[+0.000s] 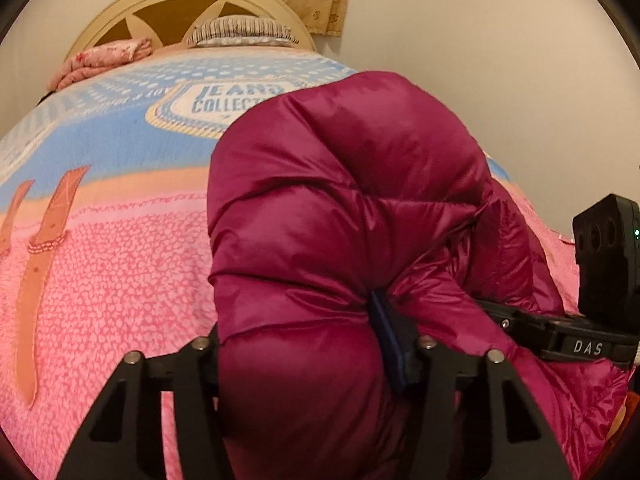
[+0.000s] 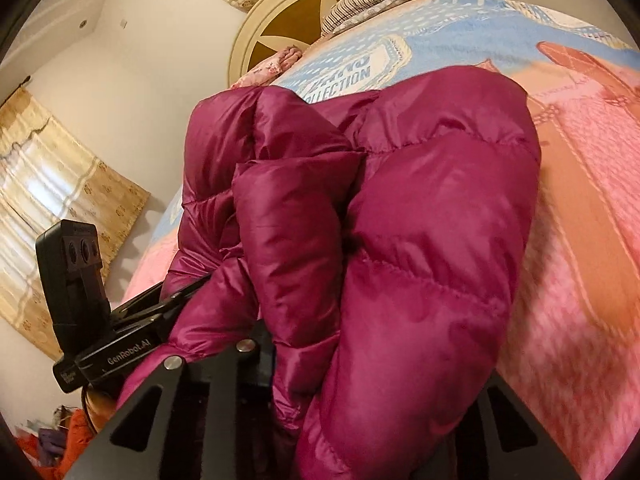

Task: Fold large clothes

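**A:** What is nearest the left gripper [image 1: 316, 344]?

**B:** A magenta down jacket [image 1: 344, 208], glossy nylon, quilted into fat puffy tubes. A thick fold bulges between the black fingers, and the dark blue pad [image 1: 386, 332] of one finger presses into the fabric, so it is clamped on the jacket.

**A:** And the right gripper [image 2: 360, 364]?

**B:** Its fingers are buried in the same jacket [image 2: 420, 240], with a bunched fold pinched against the one finger that shows (the other is hidden under the cloth). It grips the jacket too.

**A:** Any writing?

**B:** "DAS" on the right gripper's body in the left view, "GenRobot.AI" on the left gripper's in the right view.

**A:** Where does the jacket sit?

**B:** Bundled upright on a bed, on a knitted-looking bedspread [image 1: 120, 264]: pink speckled nearest, then an orange band with belt-strap shapes, then pale blue with a badge reading "JEANS COLLECT…" (partly covered).

**A:** Further off?

**B:** A folded pink floral blanket [image 1: 104, 60] and a striped pillow [image 1: 240, 32] lie against a rounded cream headboard [image 1: 180, 4]. Behind it are plain walls and yellow patterned curtains [image 2: 52, 184].
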A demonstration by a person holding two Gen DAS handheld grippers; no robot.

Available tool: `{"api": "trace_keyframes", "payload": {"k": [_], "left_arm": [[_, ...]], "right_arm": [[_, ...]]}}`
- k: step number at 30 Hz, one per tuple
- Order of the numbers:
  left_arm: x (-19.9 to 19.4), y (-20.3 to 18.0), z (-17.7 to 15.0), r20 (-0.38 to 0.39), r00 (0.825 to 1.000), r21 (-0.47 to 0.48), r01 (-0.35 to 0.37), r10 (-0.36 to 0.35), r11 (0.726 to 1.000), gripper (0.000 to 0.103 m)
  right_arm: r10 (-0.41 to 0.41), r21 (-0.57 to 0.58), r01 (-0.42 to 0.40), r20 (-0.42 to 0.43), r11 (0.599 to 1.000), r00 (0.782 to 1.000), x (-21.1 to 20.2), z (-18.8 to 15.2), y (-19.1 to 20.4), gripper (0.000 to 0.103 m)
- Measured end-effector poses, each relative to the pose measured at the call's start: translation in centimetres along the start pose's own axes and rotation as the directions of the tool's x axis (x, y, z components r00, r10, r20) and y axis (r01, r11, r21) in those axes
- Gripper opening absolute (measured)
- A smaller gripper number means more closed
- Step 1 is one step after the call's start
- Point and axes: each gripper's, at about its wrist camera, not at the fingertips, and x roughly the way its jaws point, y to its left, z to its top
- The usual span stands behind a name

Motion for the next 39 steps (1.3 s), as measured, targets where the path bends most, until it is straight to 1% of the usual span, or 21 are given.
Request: {"api": "trace_keyframes", "payload": {"k": [4,8,13,16,20,25,30,32,34,36,37,39], "left_arm": [[-1.4,-2.0,-0.8,0.009,1.0,0.008,0.027,-0.027,1.0,0.052],[-2.2,-4.6,-1.2,0.013,0.997,0.035,0.075,-0.075,0.997,0.049],[-2.5,-7.8,-1.3,0.001,0.988,0.062,0.152,-0.152,0.986,0.049],[-2.7,-10.0,-1.4,-0.009,0.979,0.085,0.202,-0.202,0.976,0.049],[-2.2,-13.6,-0.6,-0.025,0.953,0.103,0.302,-0.301,0.948,0.049],[-0.8,-19.8,0.4,-0.044,0.926,0.168,0.376,-0.374,0.911,0.049],[0.9,-26.0,0.5,-0.117,0.886,0.191,0.464,-0.449,0.865,0.049],[1.4,-28.3,0.4,-0.147,0.877,0.214,0.48,-0.458,0.851,0.049],[2.4,-30.1,0.5,-0.171,0.874,0.229,0.484,-0.454,0.845,0.049],[3.9,-31.8,0.7,-0.197,0.876,0.226,0.477,-0.44,0.849,0.049],[4.4,-32.4,0.6,-0.206,0.879,0.221,0.469,-0.429,0.855,0.049],[5.8,-33.4,1.1,-0.21,0.898,0.221,0.429,-0.387,0.876,0.049]], "right_arm": [[0.002,0.019,-0.003,0.025,1.0,1.0,-2.8,-1.2,0.2,0.029],[-0.008,0.04,0.006,0.061,0.999,0.998,-5.7,-2.6,-0.2,0.029],[-0.034,0.07,0.027,0.105,0.997,0.994,-9.9,-3.9,-1.1,0.028],[-0.074,0.074,0.065,0.136,0.995,0.988,-12.6,-4.7,-1.7,0.028],[-0.132,0.072,0.12,0.197,0.99,0.972,-16.9,-5.2,-2.5,0.028],[-0.229,0.108,0.207,0.261,0.972,0.938,-22.9,-5.5,-5.4,0.028],[-0.306,0.176,0.264,0.296,0.948,0.905,-28.0,-6.5,-8.9,0.028],[-0.326,0.207,0.272,0.298,0.94,0.897,-29.9,-7.0,-10.7,0.028],[-0.341,0.231,0.279,0.292,0.932,0.894,-31.6,-7.4,-12.7,0.028],[-0.353,0.25,0.285,0.288,0.925,0.89,-32.7,-7.5,-14.5,0.028],[-0.358,0.263,0.287,0.284,0.921,0.89,-33.0,-7.6,-15.7,0.028],[-0.358,0.281,0.281,0.275,0.918,0.892,-32.9,-7.4,-17.7,0.028]]}}
